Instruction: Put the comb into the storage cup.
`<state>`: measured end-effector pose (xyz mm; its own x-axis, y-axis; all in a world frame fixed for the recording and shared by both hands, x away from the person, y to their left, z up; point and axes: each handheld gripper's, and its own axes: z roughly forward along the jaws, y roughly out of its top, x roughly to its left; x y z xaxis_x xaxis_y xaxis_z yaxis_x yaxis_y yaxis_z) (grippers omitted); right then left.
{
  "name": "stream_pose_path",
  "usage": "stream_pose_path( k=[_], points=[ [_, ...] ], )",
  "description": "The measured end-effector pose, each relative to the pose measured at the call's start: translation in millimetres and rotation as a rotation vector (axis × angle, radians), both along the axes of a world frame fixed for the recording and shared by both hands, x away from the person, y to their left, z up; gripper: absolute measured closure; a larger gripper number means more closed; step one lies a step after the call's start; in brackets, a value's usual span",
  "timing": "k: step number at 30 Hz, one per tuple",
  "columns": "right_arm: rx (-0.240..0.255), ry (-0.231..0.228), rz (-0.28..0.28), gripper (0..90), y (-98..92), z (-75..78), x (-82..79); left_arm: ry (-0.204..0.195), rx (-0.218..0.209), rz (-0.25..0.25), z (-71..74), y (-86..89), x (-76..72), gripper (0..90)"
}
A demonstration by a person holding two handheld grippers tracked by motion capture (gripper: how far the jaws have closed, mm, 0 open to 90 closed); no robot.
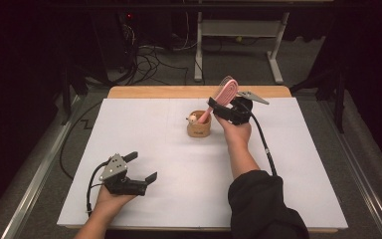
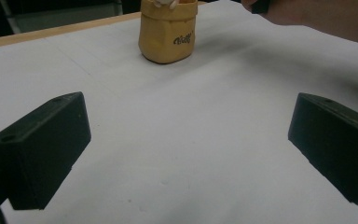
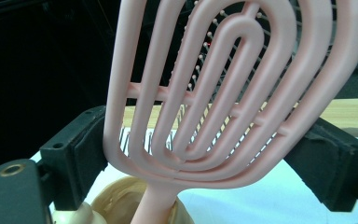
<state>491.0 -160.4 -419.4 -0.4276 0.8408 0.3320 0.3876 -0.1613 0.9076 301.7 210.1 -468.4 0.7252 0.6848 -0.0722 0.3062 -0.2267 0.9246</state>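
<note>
Pink hairbrush (image 1: pixel 225 92), pinched across its vented head by the right tongs (image 1: pixel 225 105), handle end down in the tan pouch-like cup (image 1: pixel 199 127) near the far middle of the white bench (image 1: pixel 179 164). Probably being seated in or drawn from the cup; best kept in line with the cup's mouth, moved slowly, so as not to tip it. Right forearm stretched forward, wrist raised above the cup. Left tongs (image 1: pixel 142 169) spread wide, empty, resting low near the bench's front left.

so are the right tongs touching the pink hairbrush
Touching. In the right gripper view the right tongs press their black jaws against both edges of the pink hairbrush head, with no gap at either side; its handle runs down into the tan cup.
</note>
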Motion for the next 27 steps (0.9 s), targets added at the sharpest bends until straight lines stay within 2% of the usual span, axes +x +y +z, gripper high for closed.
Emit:
stream_pose_path(
  k=[12, 27],
  points=[
    [-0.009, 0.007, 0.005, 13.2, -1.5, -1.3, -2.0, -0.002, -0.001, 0.0, 0.4, -0.5, -0.4, 0.0],
    [-0.063, 0.024, 0.004, 7.7, -6.4, -0.1, -3.4, 0.009, 0.004, 0.002, -0.2, -0.7, 1.0, 0.0]
  ],
)
